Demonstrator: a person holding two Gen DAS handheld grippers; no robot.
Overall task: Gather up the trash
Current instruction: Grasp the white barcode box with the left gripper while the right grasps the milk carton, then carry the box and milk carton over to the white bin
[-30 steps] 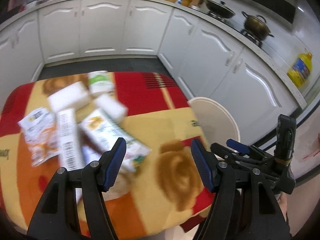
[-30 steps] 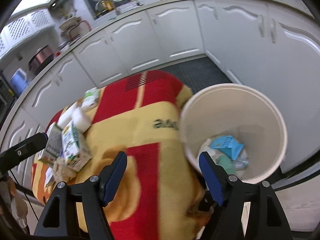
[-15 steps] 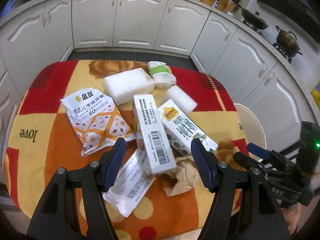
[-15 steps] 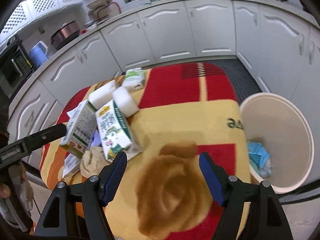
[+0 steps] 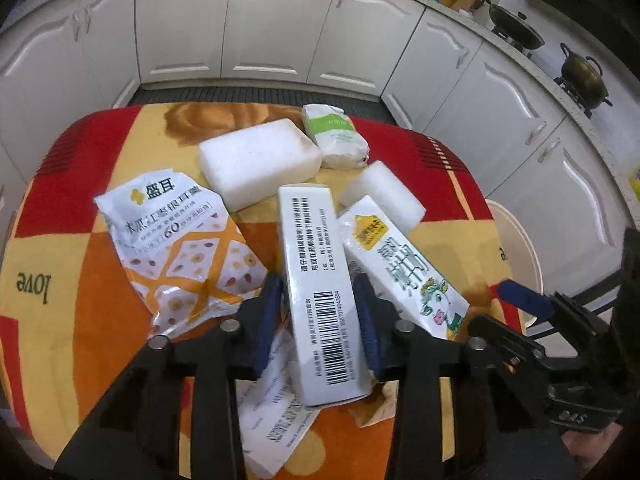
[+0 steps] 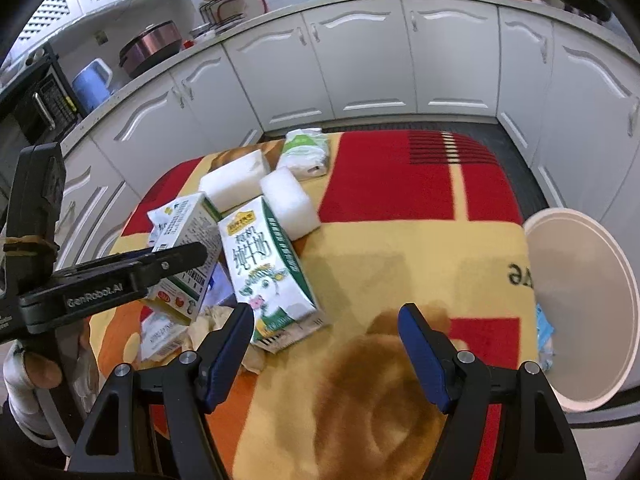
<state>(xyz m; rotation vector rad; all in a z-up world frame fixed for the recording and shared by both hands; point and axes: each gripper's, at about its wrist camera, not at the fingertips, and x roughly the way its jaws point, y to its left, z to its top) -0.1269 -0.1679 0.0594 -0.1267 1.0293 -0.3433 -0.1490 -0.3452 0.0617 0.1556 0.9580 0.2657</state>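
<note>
Trash lies on a red, yellow and orange cloth (image 5: 100,288). My left gripper (image 5: 318,316) has its blue pads on both sides of a long white barcode box (image 5: 316,292), also seen in the right wrist view (image 6: 182,240). Beside it lies a green and white milk carton (image 5: 396,268) (image 6: 266,268). My right gripper (image 6: 326,344) is open and empty above the cloth, right of the carton. A white bin (image 6: 580,312) stands at the table's right edge with blue trash inside.
A snack bag (image 5: 176,240), two white foam blocks (image 5: 260,160) (image 5: 382,196), a tissue pack (image 5: 336,136), a paper leaflet (image 5: 272,412) and crumpled paper (image 6: 212,320) lie on the cloth. White kitchen cabinets (image 6: 360,64) surround the table.
My left gripper has swung from the bin side over the trash pile, dropped down and closed around the barcode box. My right gripper has moved left, away from the bin, staying open.
</note>
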